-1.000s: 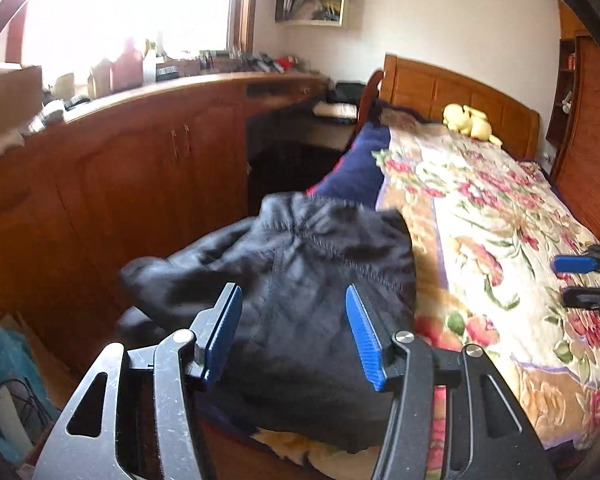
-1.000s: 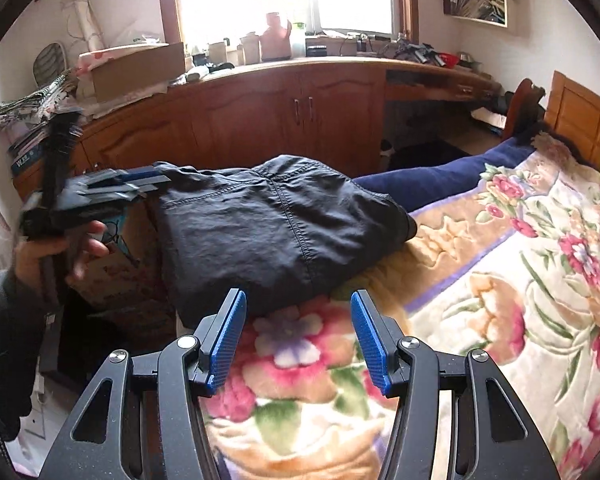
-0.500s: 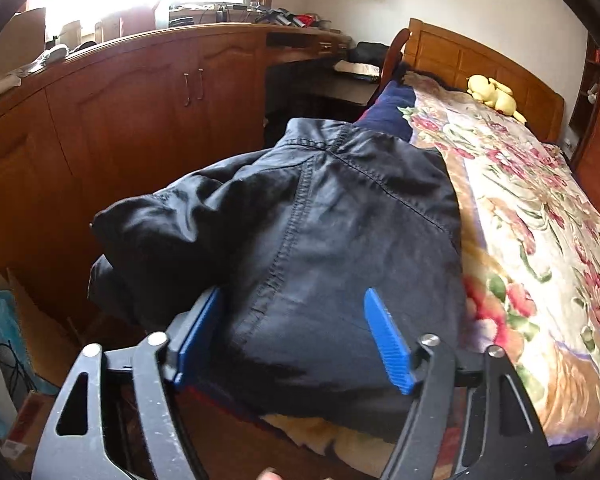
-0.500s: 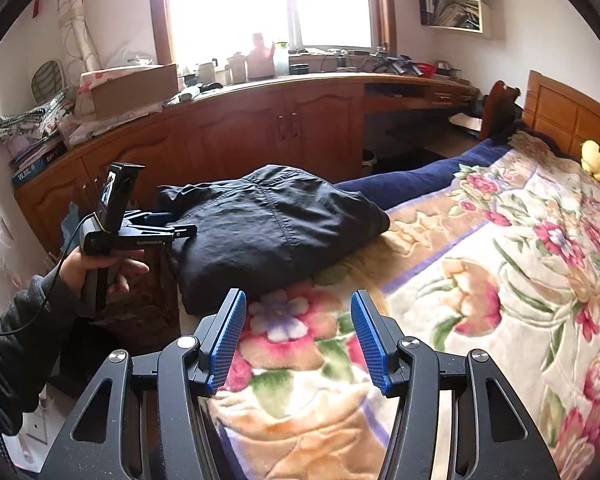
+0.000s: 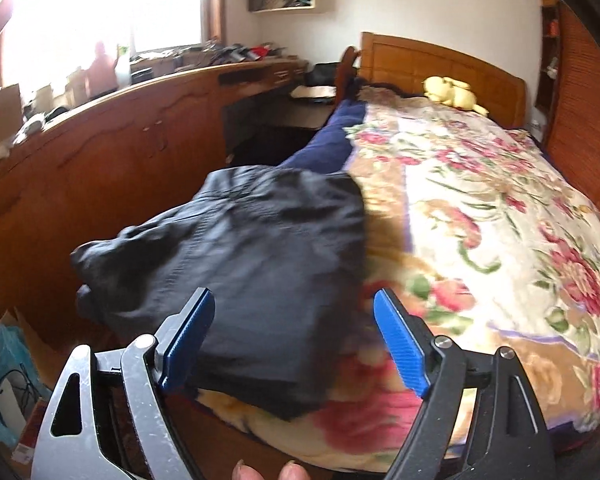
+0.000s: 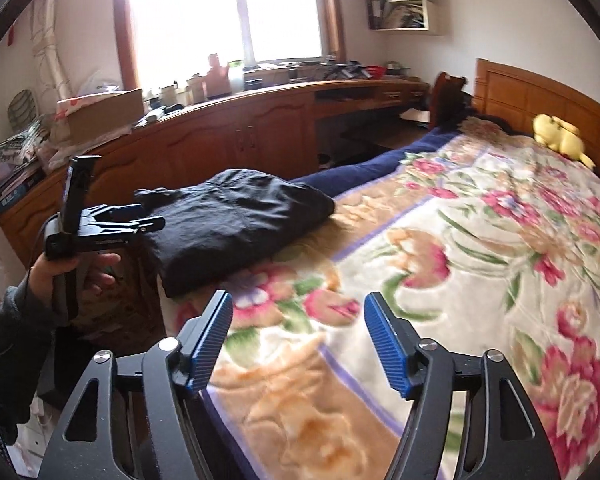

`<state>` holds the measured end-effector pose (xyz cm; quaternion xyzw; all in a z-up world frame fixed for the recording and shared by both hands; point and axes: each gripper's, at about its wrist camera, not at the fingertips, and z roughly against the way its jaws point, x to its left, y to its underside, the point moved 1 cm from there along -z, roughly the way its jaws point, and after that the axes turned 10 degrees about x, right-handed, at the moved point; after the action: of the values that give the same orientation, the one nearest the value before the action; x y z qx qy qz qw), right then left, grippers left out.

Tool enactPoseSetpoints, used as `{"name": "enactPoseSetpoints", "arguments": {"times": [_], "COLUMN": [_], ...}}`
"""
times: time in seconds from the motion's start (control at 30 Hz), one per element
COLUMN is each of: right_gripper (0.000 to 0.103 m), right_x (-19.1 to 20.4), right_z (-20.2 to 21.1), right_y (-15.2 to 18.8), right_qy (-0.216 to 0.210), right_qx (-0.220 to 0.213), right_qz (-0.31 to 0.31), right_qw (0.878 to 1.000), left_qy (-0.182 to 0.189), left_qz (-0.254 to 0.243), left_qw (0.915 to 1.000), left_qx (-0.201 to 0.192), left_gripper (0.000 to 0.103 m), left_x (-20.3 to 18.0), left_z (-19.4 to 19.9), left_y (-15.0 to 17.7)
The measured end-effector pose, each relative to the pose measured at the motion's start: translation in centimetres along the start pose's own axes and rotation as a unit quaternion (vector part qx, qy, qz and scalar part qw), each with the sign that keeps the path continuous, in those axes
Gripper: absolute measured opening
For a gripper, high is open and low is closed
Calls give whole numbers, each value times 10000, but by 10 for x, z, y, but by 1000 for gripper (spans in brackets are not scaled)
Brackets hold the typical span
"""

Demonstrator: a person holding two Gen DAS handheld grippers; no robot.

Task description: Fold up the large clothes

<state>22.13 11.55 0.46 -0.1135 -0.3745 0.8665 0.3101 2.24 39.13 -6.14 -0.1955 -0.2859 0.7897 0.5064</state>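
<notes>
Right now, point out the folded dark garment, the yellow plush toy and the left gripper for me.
folded dark garment (image 6: 236, 216), right wrist view, on its top face.
yellow plush toy (image 6: 560, 138), right wrist view, on its body by the headboard.
left gripper (image 5: 294, 342), left wrist view, midway between its opening blue fingertips, nothing gripped.

The folded garment (image 6: 236, 224) lies on the near corner of the bed (image 6: 480, 280), at the edge facing the long cabinet (image 6: 228, 140) under the window (image 6: 220, 12). A plush toy (image 6: 560, 140) sits far back against the headboard (image 6: 540, 96). The left gripper (image 6: 140, 216) is just beside the garment, the right gripper (image 6: 298, 340) over the blanket (image 6: 460, 320) nearer the foot
</notes>
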Motion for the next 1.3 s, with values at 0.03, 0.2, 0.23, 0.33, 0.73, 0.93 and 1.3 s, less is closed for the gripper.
{"name": "enactPoseSetpoints", "arguments": {"times": [0.03, 0.2, 0.23, 0.33, 0.73, 0.93, 1.3], "right_gripper": [74, 82, 82, 83, 84, 84, 84], "right_x": [-1, -9, -10, -15, -17, -11, 29], "right_z": [6, 33, 38, 53, 122, 154, 230], "right_y": [7, 44, 52, 73, 138, 162, 186], "right_qy": [76, 400, 473, 708, 1496, 1893, 2394], "right_qx": [-14, -126, -139, -178, -335, -419, -975], "right_qz": [-50, -415, -494, -718, -1515, -1741, -1975], "right_qw": [10000, 9983, 9976, 9947, 9765, 9655, 9456], "left_qy": [48, 545, 626, 938, 1491, 1720, 2031], "left_qz": [-60, -602, -703, -858, -1385, -1472, -1594], "left_qw": [10000, 9967, 9955, 9918, 9790, 9738, 9641], "left_qx": [-4, -47, -66, -86, -152, -204, -614], "left_gripper": [83, 83, 83, 83, 83, 83, 83], "left_x": [-10, -80, -96, -131, -256, -290, -330], "left_z": [2, 16, 18, 26, 61, 77, 137], "left_y": [1, 16, 19, 29, 65, 73, 72]}}
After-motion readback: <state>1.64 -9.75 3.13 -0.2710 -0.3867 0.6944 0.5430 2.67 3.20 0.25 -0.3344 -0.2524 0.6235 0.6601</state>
